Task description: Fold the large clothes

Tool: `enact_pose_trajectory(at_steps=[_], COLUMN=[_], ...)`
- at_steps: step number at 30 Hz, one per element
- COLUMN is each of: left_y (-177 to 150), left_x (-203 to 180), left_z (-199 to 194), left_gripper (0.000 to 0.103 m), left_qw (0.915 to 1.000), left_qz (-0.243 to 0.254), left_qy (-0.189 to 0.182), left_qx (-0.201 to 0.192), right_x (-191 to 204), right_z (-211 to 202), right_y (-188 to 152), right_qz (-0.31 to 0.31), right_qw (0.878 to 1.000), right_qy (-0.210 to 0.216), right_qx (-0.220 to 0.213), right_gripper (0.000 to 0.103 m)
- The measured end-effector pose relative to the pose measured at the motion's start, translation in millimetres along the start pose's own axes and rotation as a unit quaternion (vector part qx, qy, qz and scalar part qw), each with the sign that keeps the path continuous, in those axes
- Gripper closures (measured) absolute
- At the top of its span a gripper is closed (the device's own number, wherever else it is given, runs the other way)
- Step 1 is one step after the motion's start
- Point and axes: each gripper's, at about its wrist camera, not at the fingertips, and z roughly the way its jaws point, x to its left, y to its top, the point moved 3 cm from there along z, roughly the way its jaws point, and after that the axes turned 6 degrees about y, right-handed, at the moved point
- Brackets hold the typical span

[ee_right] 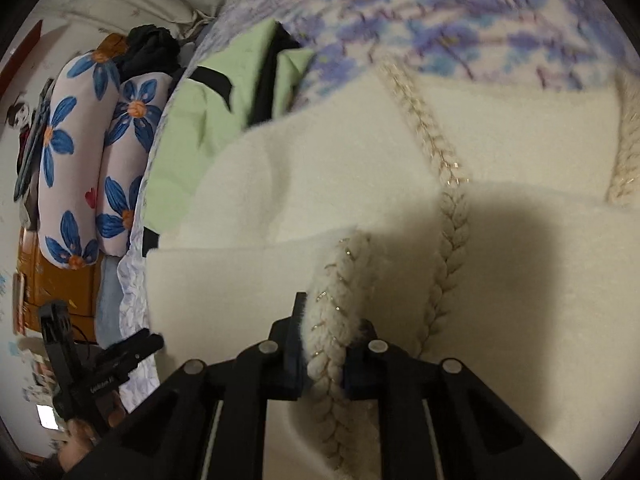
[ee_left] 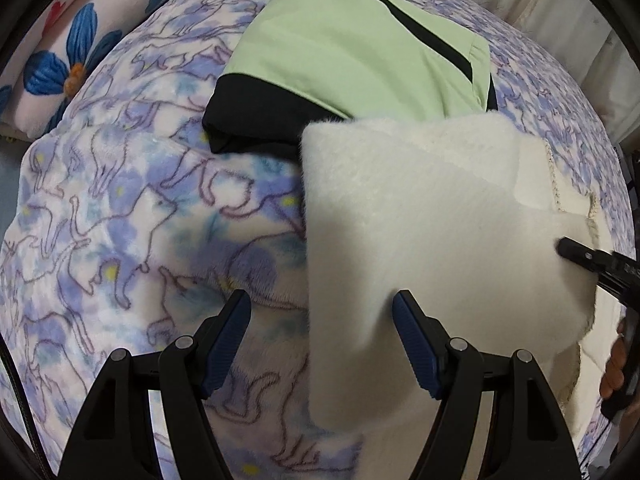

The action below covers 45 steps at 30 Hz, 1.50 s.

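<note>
Bed w/ purple cat-print blanket [ee_left: 120, 220]; flowered pillows [ee_right: 76, 152]; wood cabinet [ee_right: 60, 284].

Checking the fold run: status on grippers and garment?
Left gripper open over white garment edge. Right gripper shut on braided trim. Green garment overlapped at far edge.

The left tool [ee_left: 322, 344] points steeply downward, its blue-padded fingers spread wide with nothing pinched; the right tool [ee_right: 324, 344] is clamped tight, fingers of a hand [ee_left: 614, 368] wrapped round its handle.

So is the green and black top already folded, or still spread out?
Folded. The green and black top lies as a compact stacked rectangle on the blanket, behind the white sweater.
</note>
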Motion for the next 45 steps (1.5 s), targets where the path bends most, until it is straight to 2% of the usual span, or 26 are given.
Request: enact_pose_trajectory(at_steps=[5,10,15,20,25,31,36,39,44,45], left_y=[7.4,13.2,18.2,22.9,27.6,32.9,41.5,45.3,51.2,52.6], left_x=[-5.9,-23.2,-57.4,-92.6,-118.5,-132.3,-129.7,-127.7,-121.8,-120.7], left_z=[-8.2,-21.3,-32.3,-31.5,-21.6,-0.8,19.6,30.7,42.5,44.0], left_gripper=[0.031,0.031,0.031,0.031,0.031,0.031,0.031,0.031,0.031,0.035], left_qw=[0.9999,0.9992,0.997,0.994,0.9914,0.989,0.9915,0.9923,0.9946,0.9947], left_qz=[0.006,0.02,0.056,0.094,0.12,0.144,0.129,0.124,0.095,0.088], left_qy=[-0.005,-0.027,-0.042,-0.037,-0.031,-0.01,0.004,-0.005,-0.043,-0.053], left_qx=[-0.008,-0.02,-0.033,-0.042,-0.041,-0.03,-0.016,-0.006,0.004,0.006], right_x=[24.6,28.8,19.1,-11.5,-48.8,-86.5,-130.6,-153.6,-171.4,-172.1], right_z=[-53.4,-107.9,-151.5,-176.7,-180.4,-181.8,-162.7,-151.4,-138.0,-137.8], right_y=[-9.1,-9.0,-6.9,-8.1,-19.0,-35.4,-46.0,-47.0,-47.1,-46.8], right_qz=[-0.012,-0.012,-0.007,0.022,0.063,0.098,0.123,0.13,0.134,0.135], right_qw=[0.999,0.996,0.992,0.989,0.987,0.983,0.98,0.977,0.977,0.978], right_qy=[0.018,0.015,-0.006,-0.032,-0.038,-0.053,-0.087,-0.102,-0.101,-0.099], right_qx=[-0.046,-0.091,-0.126,-0.146,-0.143,-0.144,-0.129,-0.132,-0.128,-0.128], right_gripper=[0.091,0.091,0.091,0.091,0.091,0.091,0.091,0.091,0.091,0.091])
